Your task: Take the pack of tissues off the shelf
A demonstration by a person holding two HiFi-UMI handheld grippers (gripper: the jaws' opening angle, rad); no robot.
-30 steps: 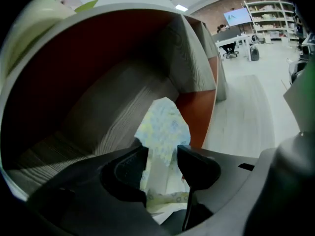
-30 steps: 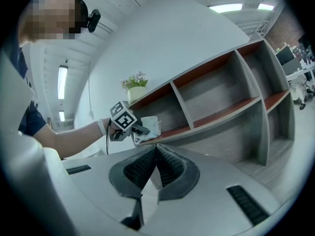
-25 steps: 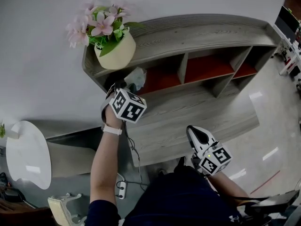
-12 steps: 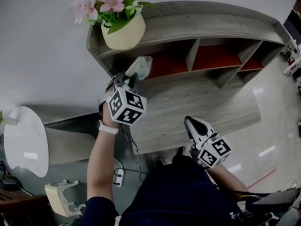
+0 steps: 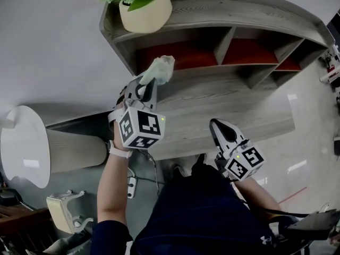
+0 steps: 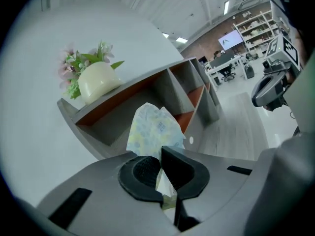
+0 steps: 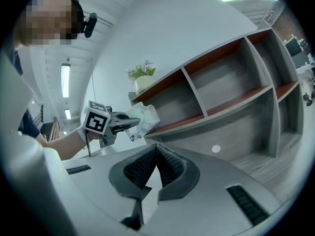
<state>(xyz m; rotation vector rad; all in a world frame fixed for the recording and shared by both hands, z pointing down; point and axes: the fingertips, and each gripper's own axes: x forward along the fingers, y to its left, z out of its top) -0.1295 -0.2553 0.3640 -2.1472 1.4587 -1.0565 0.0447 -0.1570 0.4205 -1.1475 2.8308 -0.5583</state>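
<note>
The pack of tissues, pale with a faint print, is pinched by one end in my left gripper, which is shut on it. It hangs in the air just in front of the shelf's left red-backed compartment, clear of the board. In the left gripper view the pack sticks up from between the black pads. My right gripper is low near my body, shut and holding nothing. From the right gripper view the left gripper and the pack show beside the shelf.
The grey wooden shelf has several red-backed compartments over a wide lower ledge. A cream pot of pink flowers stands on its top left corner. A white round table sits far left; a power strip lies on the floor.
The left gripper has closed on the pack and drawn it out of the left compartment toward me. The right gripper has stayed put.
</note>
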